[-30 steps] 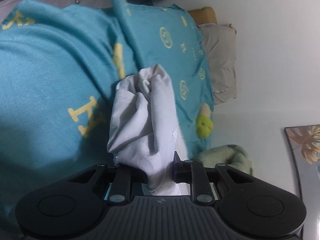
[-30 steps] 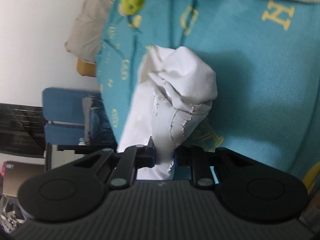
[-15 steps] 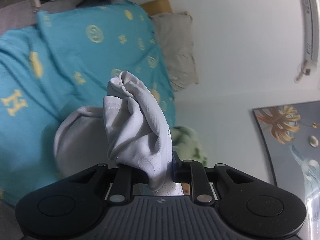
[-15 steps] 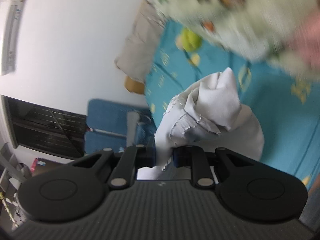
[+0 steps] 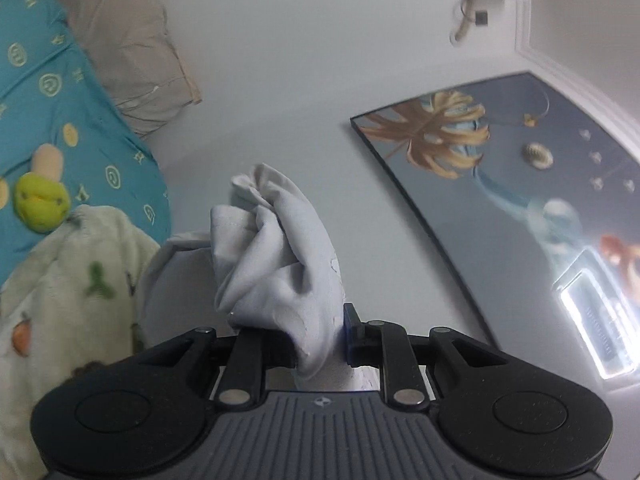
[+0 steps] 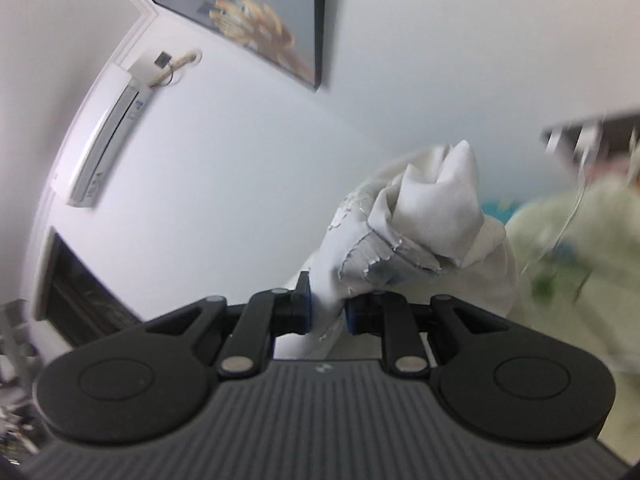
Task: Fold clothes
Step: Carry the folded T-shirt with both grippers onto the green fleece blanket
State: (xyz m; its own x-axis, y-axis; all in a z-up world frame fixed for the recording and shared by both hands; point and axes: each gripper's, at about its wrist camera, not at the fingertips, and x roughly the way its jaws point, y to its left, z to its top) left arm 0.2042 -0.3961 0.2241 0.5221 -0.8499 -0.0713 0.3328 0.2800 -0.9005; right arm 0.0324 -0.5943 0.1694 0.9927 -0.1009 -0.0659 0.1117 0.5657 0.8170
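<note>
Left gripper (image 5: 320, 340), black with blue pads, is pinched on a bunched fold of the white cotton garment (image 5: 280, 264); the cloth rises in a crumpled peak ahead of the jaws and a further portion hangs down to the left of it. Right gripper (image 6: 328, 316), of the same build, is likewise clamped on white fabric (image 6: 424, 224), which shows a frayed, ragged edge near the jaws and billows off to the right. Both tools point roughly level toward a plain white wall (image 5: 300, 60), so the garment is held in the air, clear of the bedding.

Left wrist view: a teal bedspread with pale yellow emblems (image 5: 60, 92) fills the upper left, with a beige pillow (image 5: 132, 52) leaning against the wall beside it. A small green and tan plush toy (image 5: 40, 196) lies on the bedspread. A pale green fleece blanket with printed motifs (image 5: 60, 280) sits below the toy, just left of the garment. A dark-framed painting of a golden flower (image 5: 500, 184) hangs on the wall at right, with a bright glare on its lower part.

Right wrist view: a white wall-mounted air conditioner (image 6: 104, 136) is at left, the same painting at top. The right edge is blurred; the pale green blanket is discernible there, other detail is not.
</note>
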